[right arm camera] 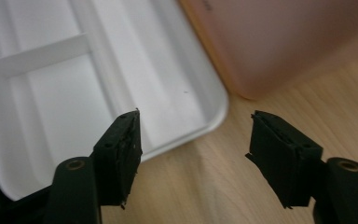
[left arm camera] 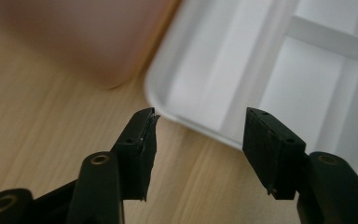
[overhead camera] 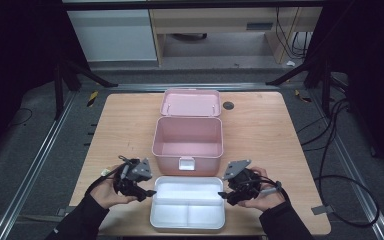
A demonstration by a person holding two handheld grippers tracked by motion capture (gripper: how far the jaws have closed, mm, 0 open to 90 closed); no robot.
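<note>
A white tray (overhead camera: 187,226) with dividers lies on the wooden table, just in front of an open pink box (overhead camera: 170,159) whose lid (overhead camera: 191,102) is folded back. My left gripper (overhead camera: 147,194) is at the tray's left end and my right gripper (overhead camera: 223,196) at its right end, each held in a hand. In the left gripper view the left gripper (left arm camera: 203,116) stands open over the tray's (left arm camera: 205,88) corner, beside the pink box (left arm camera: 88,42). In the right gripper view the right gripper (right arm camera: 196,117) is open at the tray's (right arm camera: 168,84) other corner. Neither grips anything.
The wooden table (overhead camera: 260,130) has bare room left and right of the box. A small dark round spot (overhead camera: 228,105) sits near the lid's right. Beyond the table are dark stands, cables on the floor and a pale cabinet.
</note>
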